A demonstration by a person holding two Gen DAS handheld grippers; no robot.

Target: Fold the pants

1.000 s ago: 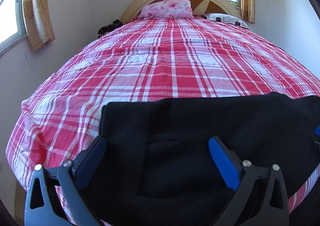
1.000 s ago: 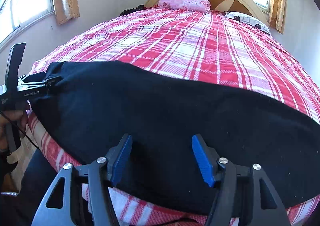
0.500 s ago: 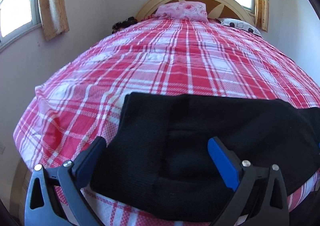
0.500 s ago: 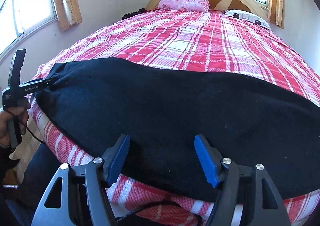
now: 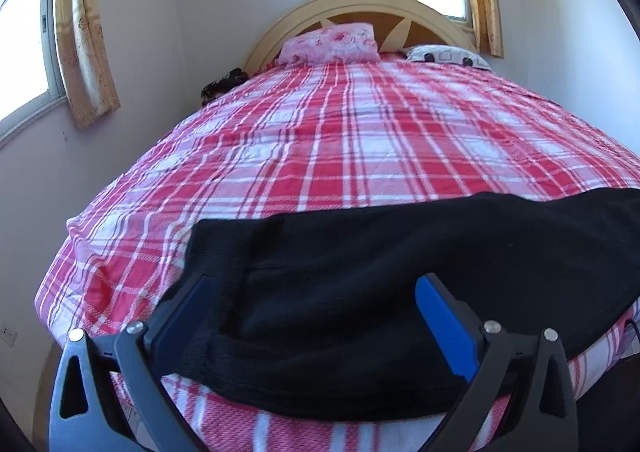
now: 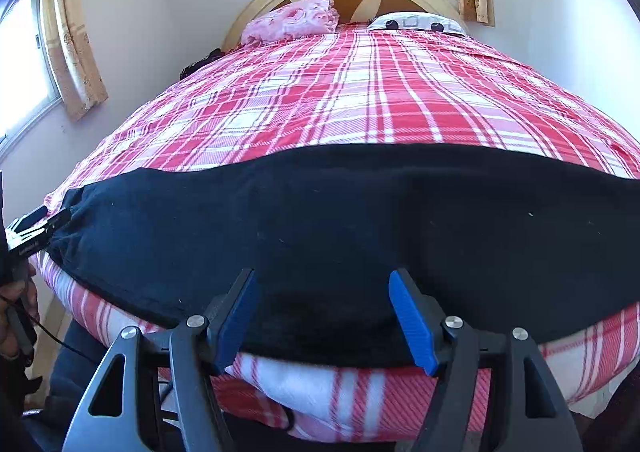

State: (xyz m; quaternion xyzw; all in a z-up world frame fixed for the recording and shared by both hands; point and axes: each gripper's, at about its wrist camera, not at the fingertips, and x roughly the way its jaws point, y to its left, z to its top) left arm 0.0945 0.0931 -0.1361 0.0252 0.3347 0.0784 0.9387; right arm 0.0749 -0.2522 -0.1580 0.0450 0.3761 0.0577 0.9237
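Note:
Black pants (image 5: pixel 360 272) lie flat in a long strip across the near edge of the bed, also seen in the right wrist view (image 6: pixel 340 219). My left gripper (image 5: pixel 316 316) is open, its blue-padded fingers spread over the pants' left end, holding nothing. My right gripper (image 6: pixel 322 316) is open over the pants' near edge at the middle, holding nothing. In the right wrist view the left gripper (image 6: pixel 40 230) shows at the far left by the pants' end.
The bed has a red and white plaid cover (image 5: pixel 340 139). A pink pillow (image 5: pixel 332 43) and a patterned pillow (image 5: pixel 448 55) lie by the cream headboard (image 5: pixel 360 7). Curtained windows (image 5: pixel 24 51) stand on the left wall and behind the bed.
Both grippers have drawn back and lower toward the foot of the bed, so the mattress's front edge now shows below the pants. The pants stay flat. Both grippers stay open.

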